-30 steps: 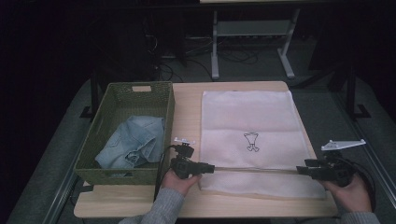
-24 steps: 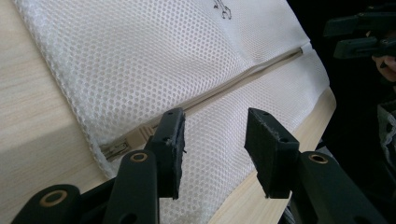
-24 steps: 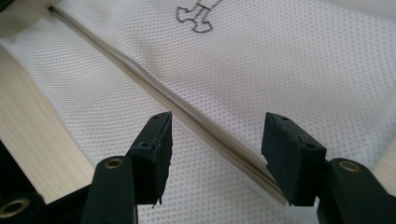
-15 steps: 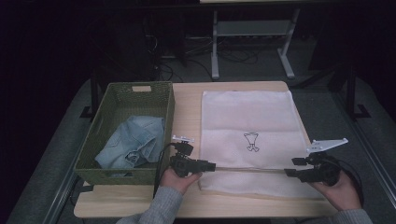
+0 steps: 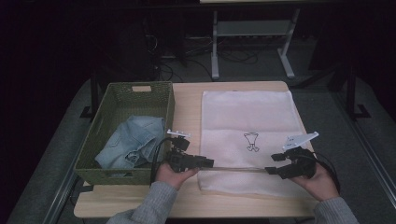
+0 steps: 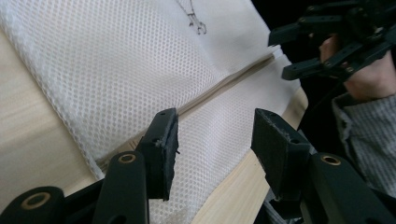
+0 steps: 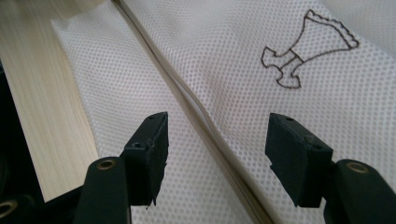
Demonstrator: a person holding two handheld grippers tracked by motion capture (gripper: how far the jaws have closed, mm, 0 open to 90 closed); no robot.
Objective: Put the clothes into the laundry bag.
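The white mesh laundry bag (image 5: 250,140) is lying flat on the wooden table (image 5: 187,102) beside the green basket (image 5: 116,100) holding denim (image 5: 128,142). Poised over its zipper seam (image 7: 196,105), the left gripper (image 5: 208,163) and right gripper (image 5: 271,164) have just been opening and are gaping, gripping nothing.

Mesh bag (image 5: 250,135) right of basket (image 5: 122,98) (jeans (image 5: 130,144) inside)

I see a light wooden table (image 5: 187,100) carrying a green woven basket (image 5: 164,109) just beyond my left gripper (image 5: 206,163), and a white mesh bag (image 5: 247,116) flat under both grippers.
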